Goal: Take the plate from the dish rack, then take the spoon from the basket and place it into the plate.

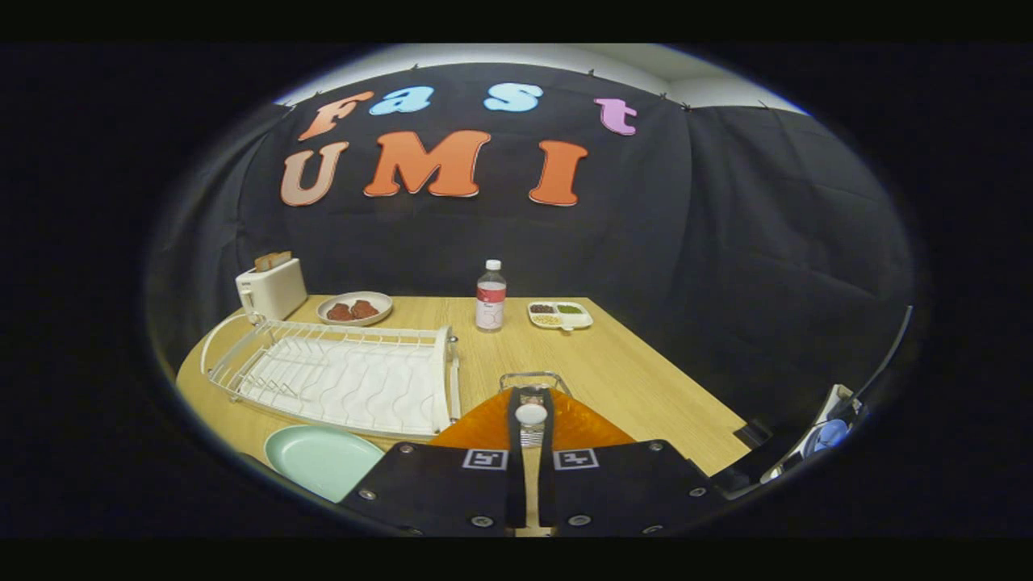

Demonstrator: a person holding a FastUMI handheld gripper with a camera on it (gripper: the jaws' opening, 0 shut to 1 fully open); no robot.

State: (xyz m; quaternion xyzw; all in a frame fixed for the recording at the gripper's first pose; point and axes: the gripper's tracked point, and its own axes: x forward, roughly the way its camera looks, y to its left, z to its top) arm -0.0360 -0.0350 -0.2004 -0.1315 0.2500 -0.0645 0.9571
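Gripper view. The gripper [531,407] points across a wooden table [637,379]. Its two fingers stand nearly together, only a thin slot between them, and both press on the handle of a spoon [531,415], whose pale rounded end shows between the fingertips. The jaws are closed on that handle.

Directly under the fingers sits an orange basket [593,428] with a wire handle [533,378] arching just beyond the fingertips at 12 o'clock. Whether the spoon's far end is inside the basket cannot be told.

From the fingers, at 8 o'clock, a pale green plate [319,456] lies flat on the table, just beside the basket and touching nothing visible. At 10 o'clock, past the plate, a white wire dish rack [347,375] sits on its ridged white tray, no dishes in it.

Farther at 10 to 11 o'clock, a white toaster [270,289] with bread slices standing in its slots. Next to it, at 11 o'clock, a shallow dish [355,307] with two reddish-brown pieces of food.

At 12 o'clock, well beyond the basket, a clear bottle [491,295] stands upright with a white cap. Just beside it at 1 o'clock, a small divided tray [560,315] with dark, green and pale fillings.
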